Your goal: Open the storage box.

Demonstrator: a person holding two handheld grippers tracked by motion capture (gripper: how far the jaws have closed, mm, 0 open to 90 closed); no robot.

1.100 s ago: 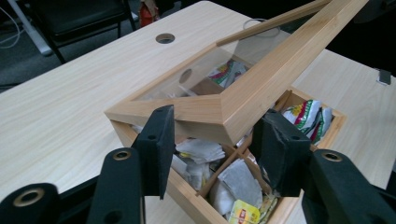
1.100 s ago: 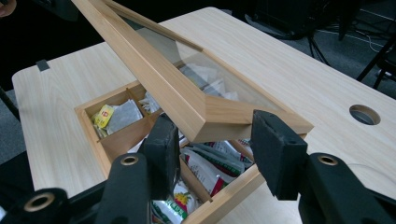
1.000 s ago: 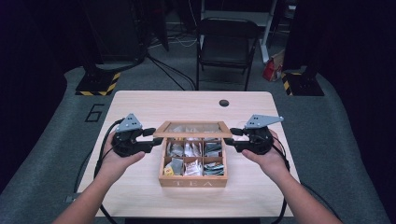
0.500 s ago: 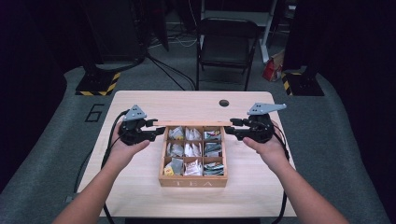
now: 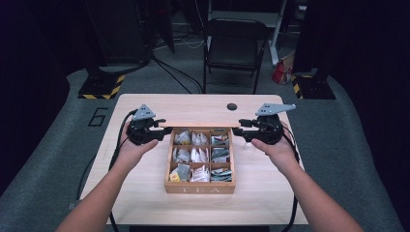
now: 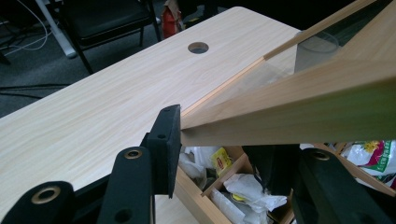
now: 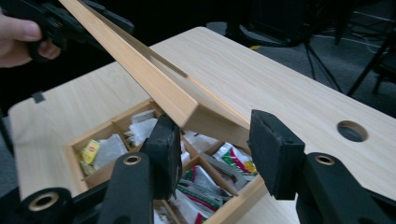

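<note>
A wooden tea box (image 5: 200,187) sits mid-table, its compartments full of tea bags (image 5: 200,157). Its hinged lid (image 5: 198,125) stands raised over the back edge and looks edge-on from above. My left gripper (image 5: 162,126) is shut on the lid's left end and my right gripper (image 5: 239,128) on its right end. In the left gripper view the lid (image 6: 303,107) runs out from between the black jaws of the left gripper (image 6: 222,140). In the right gripper view the right gripper (image 7: 217,135) holds the lid's corner (image 7: 140,60) above the tea bags (image 7: 210,182). The left gripper (image 7: 51,23) appears at the lid's far end.
The light wooden table (image 5: 145,203) has a round cable hole (image 5: 232,106) behind the box. A black folding chair (image 5: 234,48) stands beyond the far edge. Bare tabletop lies left, right and in front of the box.
Both grippers moved back and up, swinging the lid from a low tilt over the box to a raised position at its back edge. The compartments are now uncovered.
</note>
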